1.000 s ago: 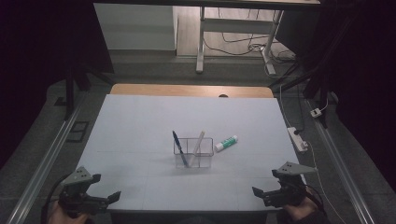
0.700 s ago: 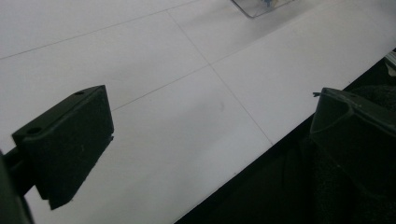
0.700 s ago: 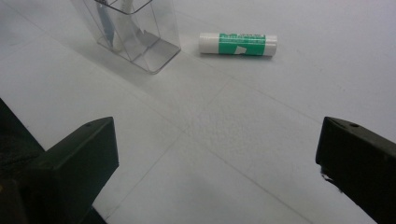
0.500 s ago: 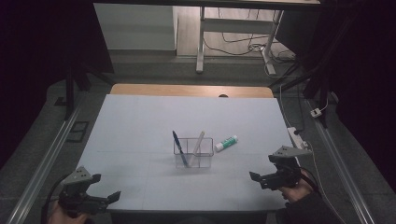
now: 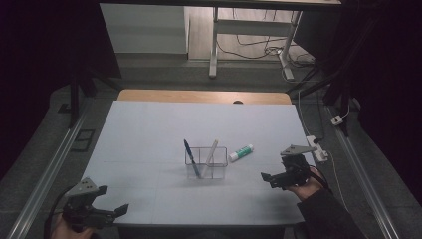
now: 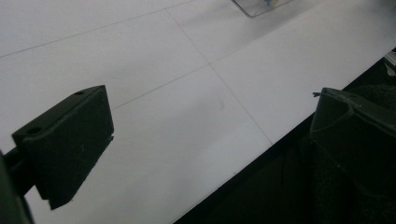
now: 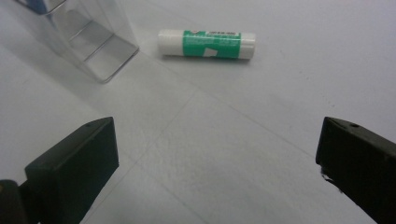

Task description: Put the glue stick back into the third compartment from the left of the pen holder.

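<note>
1. Holding my right gripper (image 5: pixel 268 178) above the table (image 5: pixel 149 134), I have its jaws wide apart and nothing is between them.
2. In the right gripper view the glue stick (image 7: pixel 207 44) lies flat on the table ahead of my jaws, apart from them.
3. The glue stick is white at both ends with a green label, and it lies just beside the holder (image 7: pixel 88 42), not touching it.
4. In the high view the holder (image 5: pixel 206 163) stands near the middle of the table, and the glue stick (image 5: pixel 241 152) lies at its right side.
5. A blue pen (image 5: pixel 191 157) and a white pen (image 5: pixel 211 152) stand tilted inside the holder.
6. My left gripper (image 5: pixel 107 213) is at the near left edge of the table, well apart from the holder, also spread wide and empty.
</note>
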Demonstrator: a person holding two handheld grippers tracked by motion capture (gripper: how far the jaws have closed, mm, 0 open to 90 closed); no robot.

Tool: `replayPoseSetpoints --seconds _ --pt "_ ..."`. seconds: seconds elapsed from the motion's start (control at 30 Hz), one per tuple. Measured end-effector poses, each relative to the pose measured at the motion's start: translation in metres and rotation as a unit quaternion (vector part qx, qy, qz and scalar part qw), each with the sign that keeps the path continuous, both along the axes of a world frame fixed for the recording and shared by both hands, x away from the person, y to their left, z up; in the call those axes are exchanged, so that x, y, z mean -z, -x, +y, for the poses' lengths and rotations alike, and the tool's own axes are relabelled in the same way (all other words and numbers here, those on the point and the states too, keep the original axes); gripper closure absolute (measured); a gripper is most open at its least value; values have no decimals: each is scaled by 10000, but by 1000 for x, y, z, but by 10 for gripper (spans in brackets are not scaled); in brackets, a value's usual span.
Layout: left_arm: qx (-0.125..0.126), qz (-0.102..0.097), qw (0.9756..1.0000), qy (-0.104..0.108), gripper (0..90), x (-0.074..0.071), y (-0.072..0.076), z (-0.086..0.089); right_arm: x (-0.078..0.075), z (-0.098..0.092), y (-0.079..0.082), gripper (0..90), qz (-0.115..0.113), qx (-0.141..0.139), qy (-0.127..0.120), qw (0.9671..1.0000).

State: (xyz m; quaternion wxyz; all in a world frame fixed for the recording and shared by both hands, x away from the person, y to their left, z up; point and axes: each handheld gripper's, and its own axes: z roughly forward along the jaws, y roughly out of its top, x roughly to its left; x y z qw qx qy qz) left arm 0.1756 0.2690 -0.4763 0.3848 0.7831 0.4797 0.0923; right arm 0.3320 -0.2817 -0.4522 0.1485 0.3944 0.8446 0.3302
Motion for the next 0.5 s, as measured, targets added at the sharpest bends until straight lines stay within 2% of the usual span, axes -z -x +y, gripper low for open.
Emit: replayPoseSetpoints --seconds 0.3,0.5 --pt "3 14 10000 -12 0 0 0 0 6 6 -32 0 129 125 142 9997" --pt "1 17 10000 -17 0 0 0 0 10 10 -50 0 76 149 262 9995"
